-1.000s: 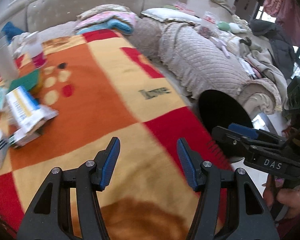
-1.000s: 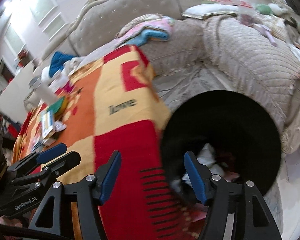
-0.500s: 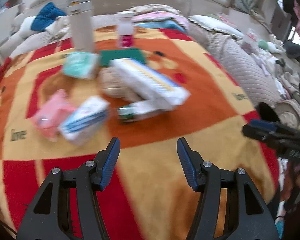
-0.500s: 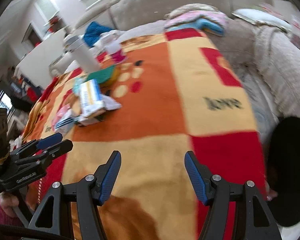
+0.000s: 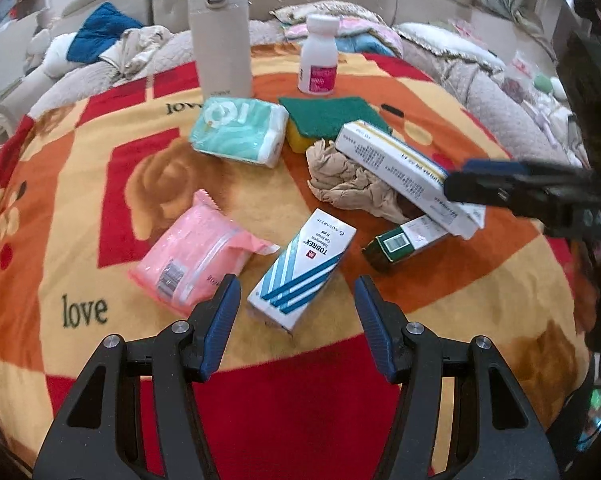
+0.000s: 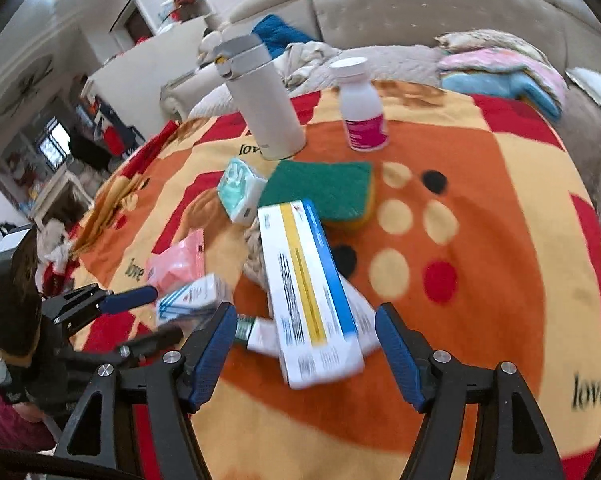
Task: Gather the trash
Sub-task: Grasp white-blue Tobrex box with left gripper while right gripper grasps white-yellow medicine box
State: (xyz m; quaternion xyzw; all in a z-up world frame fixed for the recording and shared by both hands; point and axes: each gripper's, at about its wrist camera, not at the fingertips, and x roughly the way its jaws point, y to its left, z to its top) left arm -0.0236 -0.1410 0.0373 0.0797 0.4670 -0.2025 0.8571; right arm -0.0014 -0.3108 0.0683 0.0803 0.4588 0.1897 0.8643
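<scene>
My left gripper [image 5: 296, 320] is open and empty, just short of a white and blue Tobrex box [image 5: 302, 268]. A pink packet [image 5: 192, 258] lies to its left. A crumpled beige tissue [image 5: 350, 182] and a small green and white box [image 5: 404, 242] lie behind, under a long white box with yellow and blue stripes [image 5: 408, 174]. My right gripper [image 6: 306, 350] is open and empty, just above the near end of that long box [image 6: 306, 292]. The Tobrex box [image 6: 192, 300] shows at its left.
A tall cream flask [image 5: 220, 36], a white pill bottle with pink label [image 5: 318, 60], a teal tissue pack [image 5: 238, 132] and a green and yellow sponge [image 5: 328, 120] stand farther back on the orange, red and yellow blanket [image 5: 80, 208]. A beige sofa [image 6: 420, 4] lies behind.
Both grippers have swung left from the black bin beside the sofa and moved in over the pile of items on the blanket. Both stay open.
</scene>
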